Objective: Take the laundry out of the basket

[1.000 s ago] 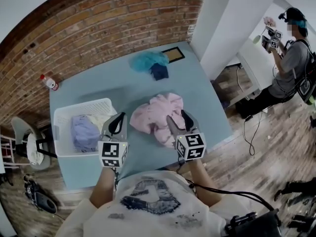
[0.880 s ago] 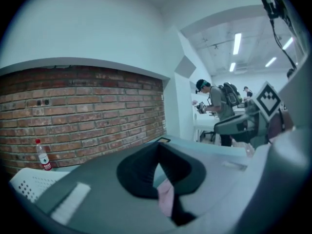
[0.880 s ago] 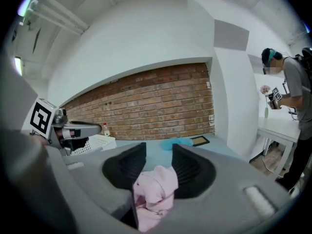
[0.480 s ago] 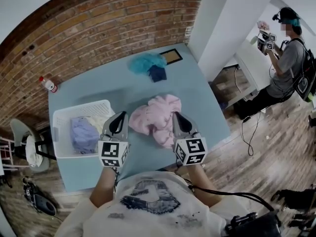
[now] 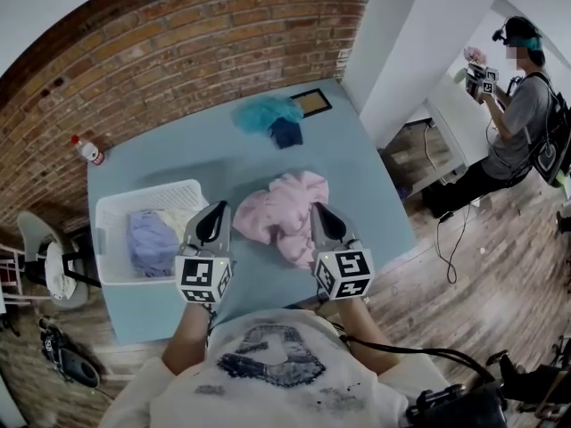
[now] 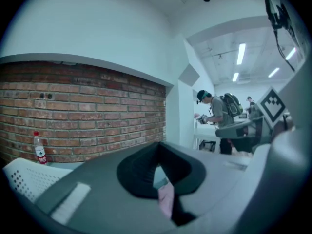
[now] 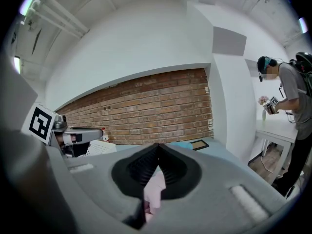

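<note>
A white laundry basket [image 5: 147, 192] stands at the blue table's left, with a lavender garment [image 5: 152, 239] and a pale one in it. A pink garment [image 5: 281, 203] lies bunched on the table [image 5: 196, 163] between my grippers. My left gripper [image 5: 217, 210] hovers shut between the basket and the pink heap. My right gripper [image 5: 318, 210] hovers shut over the heap's right edge. In both gripper views the tips meet, for the left gripper [image 6: 156, 145] and the right gripper [image 7: 157, 146]. Behind the tips a strip of pink cloth [image 7: 155, 186] shows in the gap. I cannot see either pinching it.
A teal garment [image 5: 266, 110] and a dark blue one [image 5: 287, 132] lie at the table's far side beside a framed picture [image 5: 312, 102]. A bottle [image 5: 88, 150] stands at the far left corner by the brick wall. Another person [image 5: 522, 105] stands at the right.
The right gripper's jaws stood apart around the pink heap's edge a second ago and are now shut. It has risen slightly. The left gripper has kept still.
</note>
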A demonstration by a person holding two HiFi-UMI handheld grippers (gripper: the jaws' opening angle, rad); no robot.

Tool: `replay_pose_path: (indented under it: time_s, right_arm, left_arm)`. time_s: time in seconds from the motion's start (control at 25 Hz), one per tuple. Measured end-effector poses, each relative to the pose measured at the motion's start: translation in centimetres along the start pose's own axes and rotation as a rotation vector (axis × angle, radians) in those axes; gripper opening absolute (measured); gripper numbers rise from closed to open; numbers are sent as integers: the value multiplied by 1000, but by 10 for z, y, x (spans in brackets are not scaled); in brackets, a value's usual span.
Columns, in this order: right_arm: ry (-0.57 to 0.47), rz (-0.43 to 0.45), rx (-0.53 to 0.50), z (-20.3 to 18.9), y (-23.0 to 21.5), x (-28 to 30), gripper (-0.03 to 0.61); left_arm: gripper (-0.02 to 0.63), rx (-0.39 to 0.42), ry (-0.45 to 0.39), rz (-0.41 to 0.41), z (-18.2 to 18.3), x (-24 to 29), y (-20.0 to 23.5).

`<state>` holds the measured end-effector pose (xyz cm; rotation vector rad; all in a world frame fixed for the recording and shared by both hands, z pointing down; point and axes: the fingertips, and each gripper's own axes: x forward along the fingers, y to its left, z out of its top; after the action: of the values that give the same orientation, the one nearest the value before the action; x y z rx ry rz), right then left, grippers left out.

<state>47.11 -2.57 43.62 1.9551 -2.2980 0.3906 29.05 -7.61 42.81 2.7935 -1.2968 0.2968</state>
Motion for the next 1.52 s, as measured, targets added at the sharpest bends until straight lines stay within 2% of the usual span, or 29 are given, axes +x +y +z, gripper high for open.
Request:
replay_pose_path:
  time_s: [0.24, 0.48, 0.76, 1.0, 1.24, 1.52]
  right_arm:
    - [10, 3, 7, 1, 2, 4, 0]
    - [23, 70, 9, 1, 34, 25, 0]
    - [49, 198, -9, -1, 116, 64, 0]
    - [61, 264, -27, 1, 195, 97, 0]
    - [71, 275, -32, 0, 262, 114, 0]
    - [94, 234, -38, -10, 310, 125, 0]
  left_arm:
    - [-9, 8, 8, 0, 2, -2, 4]
    - [-9, 17, 27, 67, -2, -26, 38]
    - [-9, -5, 52, 209, -15, -87, 112]
    - [-9, -25, 67, 279, -27, -138, 179]
    - [-9, -46, 71, 286, -40, -174, 233]
    - [-9, -66, 69, 251, -57, -199, 276]
